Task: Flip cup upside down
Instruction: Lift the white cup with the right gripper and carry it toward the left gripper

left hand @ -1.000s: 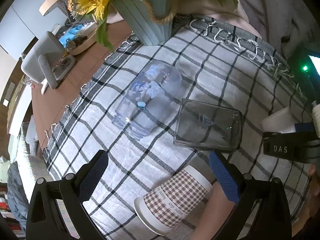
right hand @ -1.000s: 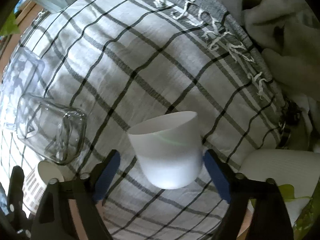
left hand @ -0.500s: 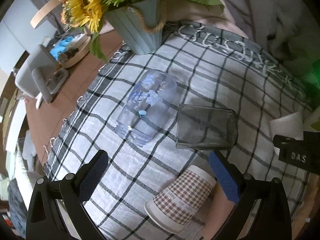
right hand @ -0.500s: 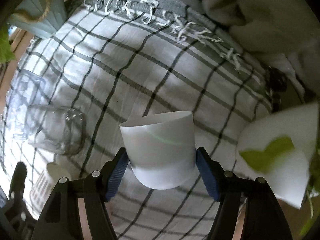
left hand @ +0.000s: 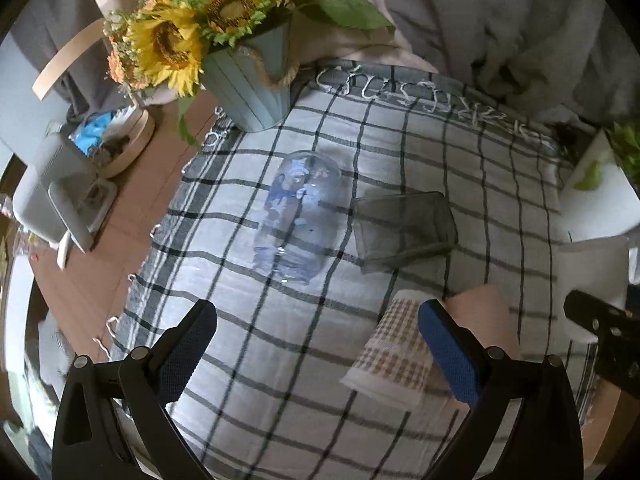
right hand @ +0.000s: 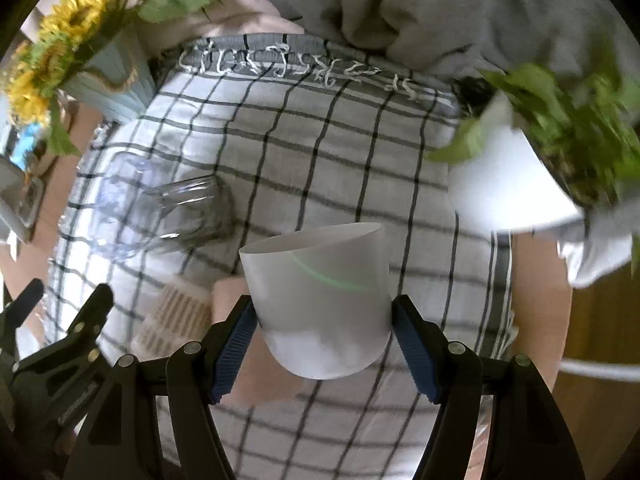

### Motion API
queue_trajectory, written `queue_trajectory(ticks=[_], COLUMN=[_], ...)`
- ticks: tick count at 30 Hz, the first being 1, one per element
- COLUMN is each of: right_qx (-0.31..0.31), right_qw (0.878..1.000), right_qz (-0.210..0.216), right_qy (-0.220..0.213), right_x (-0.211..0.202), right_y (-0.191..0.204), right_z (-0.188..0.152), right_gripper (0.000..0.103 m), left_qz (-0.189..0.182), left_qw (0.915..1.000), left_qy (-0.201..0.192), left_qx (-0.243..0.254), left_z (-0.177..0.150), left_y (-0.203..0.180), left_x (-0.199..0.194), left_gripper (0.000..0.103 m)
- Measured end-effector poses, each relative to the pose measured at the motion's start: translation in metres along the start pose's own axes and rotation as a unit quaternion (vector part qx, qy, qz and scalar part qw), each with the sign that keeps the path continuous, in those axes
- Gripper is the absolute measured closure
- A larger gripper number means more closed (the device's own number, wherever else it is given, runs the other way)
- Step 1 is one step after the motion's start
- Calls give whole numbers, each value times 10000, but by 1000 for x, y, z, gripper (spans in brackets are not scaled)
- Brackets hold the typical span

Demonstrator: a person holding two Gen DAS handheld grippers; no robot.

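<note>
My right gripper [right hand: 324, 330] is shut on a plain white cup [right hand: 320, 292], held upright with its mouth up, lifted above the checked cloth [right hand: 320, 152]. The same white cup shows at the right edge of the left wrist view [left hand: 592, 276]. My left gripper [left hand: 316, 340] is open and empty above the cloth. A houndstooth paper cup [left hand: 394, 354] lies on its side by the left gripper's right finger [left hand: 448, 348]. A clear plastic cup [left hand: 296, 216] and a grey square glass [left hand: 404, 228] lie on their sides further out.
A sunflower pot [left hand: 252, 92] stands at the cloth's far left corner. A white pot with a green plant [right hand: 520, 176] stands at the right. A round tray [left hand: 124, 144] and a grey device [left hand: 60, 192] sit on the wooden table to the left.
My right gripper closed on the white cup and lifted it off the cloth. The left gripper rose and pulled back, staying open.
</note>
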State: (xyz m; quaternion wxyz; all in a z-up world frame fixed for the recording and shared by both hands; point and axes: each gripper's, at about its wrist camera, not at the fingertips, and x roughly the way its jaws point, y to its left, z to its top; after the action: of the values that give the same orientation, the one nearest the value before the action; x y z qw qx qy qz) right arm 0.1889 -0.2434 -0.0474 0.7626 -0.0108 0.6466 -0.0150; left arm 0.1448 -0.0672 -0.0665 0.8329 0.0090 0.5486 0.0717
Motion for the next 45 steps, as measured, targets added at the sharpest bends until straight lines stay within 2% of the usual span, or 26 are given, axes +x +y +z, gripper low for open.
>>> queue_trajectory(ticks=[6, 12, 16, 20, 26, 31, 38, 45], right_qx=[391, 700, 960, 1197, 1560, 1496, 1610, 1652], right_qw=[9990, 9967, 9937, 9891, 9798, 9785, 9734, 9699], right_qz=[102, 314, 512, 844, 1240, 1367, 1412, 1483], right_qy=[-203, -257, -271, -137, 155, 394, 816, 1000], right_x=[-23, -32, -29, -15, 16, 42, 72, 82], right_y=[24, 62, 89, 119, 155, 183, 202, 209], right_z=[-39, -74, -96, -115, -123, -120, -123, -125], right_gripper=[34, 34, 34, 34, 34, 34, 34, 34], left_qz=[-255, -289, -219, 36, 283, 360, 324, 284], left_qw=[9991, 9979, 9981, 9986, 9983, 9970, 9953, 9941], left_qy=[-191, -279, -198, -63, 351, 601, 789, 870], left_qx=[277, 509, 548, 531, 364, 324, 466, 580], left_z=[-11, -25, -34, -46, -67, -75, -80, -86], left_y=[26, 61, 90, 125, 171, 192, 196, 192], left_x=[-18, -23, -14, 4, 33, 51, 66, 71], left_gripper=[0, 0, 0, 0, 0, 0, 0, 0])
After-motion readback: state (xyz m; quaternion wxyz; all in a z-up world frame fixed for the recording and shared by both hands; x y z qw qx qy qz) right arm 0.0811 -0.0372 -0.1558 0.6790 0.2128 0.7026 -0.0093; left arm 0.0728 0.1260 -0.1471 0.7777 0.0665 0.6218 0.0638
